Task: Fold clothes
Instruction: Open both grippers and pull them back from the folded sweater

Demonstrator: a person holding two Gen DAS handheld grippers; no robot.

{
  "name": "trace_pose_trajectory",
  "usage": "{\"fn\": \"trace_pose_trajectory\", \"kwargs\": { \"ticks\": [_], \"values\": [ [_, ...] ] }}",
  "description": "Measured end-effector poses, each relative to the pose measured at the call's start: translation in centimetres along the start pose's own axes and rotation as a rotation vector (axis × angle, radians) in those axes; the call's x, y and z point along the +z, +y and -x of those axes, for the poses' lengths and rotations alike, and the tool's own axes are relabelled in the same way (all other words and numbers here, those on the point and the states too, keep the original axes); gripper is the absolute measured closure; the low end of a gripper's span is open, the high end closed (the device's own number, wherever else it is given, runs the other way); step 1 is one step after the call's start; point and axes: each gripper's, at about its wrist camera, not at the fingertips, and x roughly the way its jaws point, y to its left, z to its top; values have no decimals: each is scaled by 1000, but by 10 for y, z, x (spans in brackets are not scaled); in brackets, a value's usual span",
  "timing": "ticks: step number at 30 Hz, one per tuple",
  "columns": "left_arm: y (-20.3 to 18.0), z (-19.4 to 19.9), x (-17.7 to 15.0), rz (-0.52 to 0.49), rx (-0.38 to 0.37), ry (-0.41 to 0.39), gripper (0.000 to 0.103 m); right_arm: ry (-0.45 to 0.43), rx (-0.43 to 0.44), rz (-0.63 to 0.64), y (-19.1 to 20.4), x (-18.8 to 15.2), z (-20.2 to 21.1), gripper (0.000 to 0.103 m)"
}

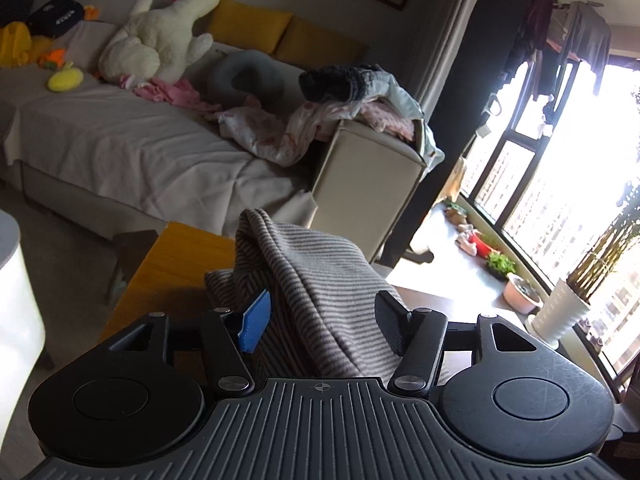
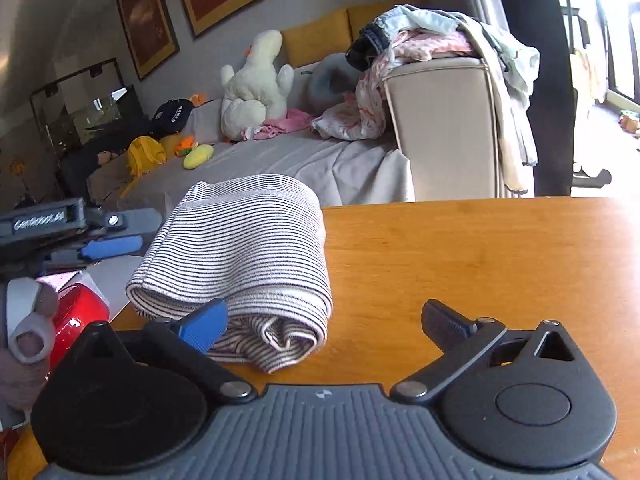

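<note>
A grey-and-dark striped garment (image 2: 244, 248) lies folded into a thick bundle on the wooden table (image 2: 480, 264), near its left edge. My right gripper (image 2: 326, 326) stands wide open at the bundle's near end. Its blue pad (image 2: 204, 330) is right at the cloth and its black pad (image 2: 448, 324) is over bare wood. In the left wrist view the striped garment (image 1: 316, 280) bulges up between the spread fingers of my left gripper (image 1: 323, 324), which is open with no pad pressing on it. From the right wrist view, the left gripper's blue finger (image 2: 112, 248) sits just left of the bundle.
Behind the table is a sofa (image 1: 120, 152) with a white plush toy (image 1: 160, 36) and a heap of clothes (image 2: 440, 44) on its armrest. A red object (image 2: 80, 316) and a hand with taped fingers (image 2: 28, 320) are at the table's left. Potted plants (image 1: 500, 264) line the window.
</note>
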Motion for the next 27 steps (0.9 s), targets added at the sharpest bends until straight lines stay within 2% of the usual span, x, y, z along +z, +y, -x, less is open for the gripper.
{"fn": "trace_pose_trajectory", "kwargs": {
  "ticks": [6, 11, 13, 16, 19, 24, 27],
  "values": [
    [-28, 38, -62, -5, 90, 96, 11, 22, -80, 4, -2, -26, 34, 0],
    [-38, 48, -103, -4, 143, 186, 6, 66, -159, 45, 2, -49, 51, 0],
    [-42, 53, -114, -26, 170, 173, 0, 93, -199, 55, 1, -57, 52, 0],
    [-53, 54, -127, -83, 236, 136, 0, 119, -261, 34, -3, -61, 53, 0],
    [-61, 47, -127, -117, 297, 145, 0, 147, -311, 91, 3, -63, 46, 0],
    [-69, 35, -126, -172, 362, 173, 0, 150, -301, 114, 4, -61, 38, 0],
    [-68, 29, -123, -162, 380, 170, 0, 148, -298, 115, 2, -58, 34, 0]
  ]
}}
